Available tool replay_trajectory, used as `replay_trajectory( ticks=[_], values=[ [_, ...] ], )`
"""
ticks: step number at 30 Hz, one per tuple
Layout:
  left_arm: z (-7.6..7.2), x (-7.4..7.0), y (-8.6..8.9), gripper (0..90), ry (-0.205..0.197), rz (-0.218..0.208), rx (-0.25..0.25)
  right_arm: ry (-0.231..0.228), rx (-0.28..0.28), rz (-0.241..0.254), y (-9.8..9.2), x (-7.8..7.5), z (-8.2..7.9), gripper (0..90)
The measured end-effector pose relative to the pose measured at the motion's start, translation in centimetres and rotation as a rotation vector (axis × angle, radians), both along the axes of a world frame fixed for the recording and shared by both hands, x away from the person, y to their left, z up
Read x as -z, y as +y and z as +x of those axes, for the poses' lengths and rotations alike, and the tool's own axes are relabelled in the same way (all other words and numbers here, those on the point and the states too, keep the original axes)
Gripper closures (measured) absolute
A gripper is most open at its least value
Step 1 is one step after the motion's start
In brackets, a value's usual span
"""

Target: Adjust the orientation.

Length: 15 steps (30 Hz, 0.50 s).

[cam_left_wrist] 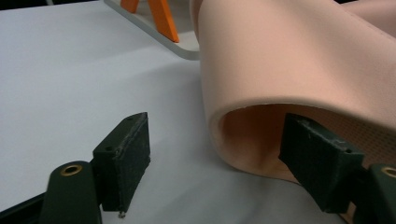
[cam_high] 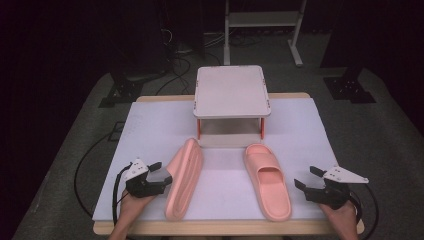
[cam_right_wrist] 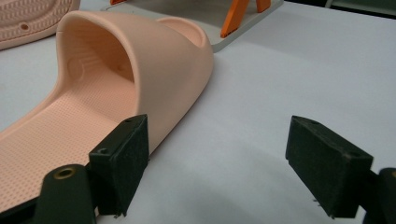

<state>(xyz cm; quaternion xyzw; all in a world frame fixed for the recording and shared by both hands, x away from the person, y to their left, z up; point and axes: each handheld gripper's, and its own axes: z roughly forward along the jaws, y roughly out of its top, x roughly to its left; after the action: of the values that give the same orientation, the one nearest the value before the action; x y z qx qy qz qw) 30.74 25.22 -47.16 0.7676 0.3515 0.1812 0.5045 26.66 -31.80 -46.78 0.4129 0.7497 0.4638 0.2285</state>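
Slippers (cam_high: 267, 180) are lying unlifted beside the shelf (cam_high: 231, 91), left gripper (cam_high: 155, 176) and right gripper (cam_high: 306, 180) gaping, gripping nothing.

High view above table (cam_high: 150, 120) looking down, tool views low, close (sharing the slippers (cam_high: 267, 180))

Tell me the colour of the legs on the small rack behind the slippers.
Orange legs, under a pale grey-white rack. Clearest in the left gripper view.
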Motion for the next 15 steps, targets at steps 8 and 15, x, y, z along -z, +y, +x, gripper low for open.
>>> replay_trajectory(
  ticks=[8,15],
  values=[
    [0.19,0.02,-0.57,30.2,0.008,0.013,0.015,0.003,-0.006,-0.004,0.12,0.07,0.05,21.2],
    [0.16,0.02,-1.02,32.2,0.005,0.018,0.026,0.002,-0.005,-0.004,0.22,0.08,0.01,21.2]
  ],
)
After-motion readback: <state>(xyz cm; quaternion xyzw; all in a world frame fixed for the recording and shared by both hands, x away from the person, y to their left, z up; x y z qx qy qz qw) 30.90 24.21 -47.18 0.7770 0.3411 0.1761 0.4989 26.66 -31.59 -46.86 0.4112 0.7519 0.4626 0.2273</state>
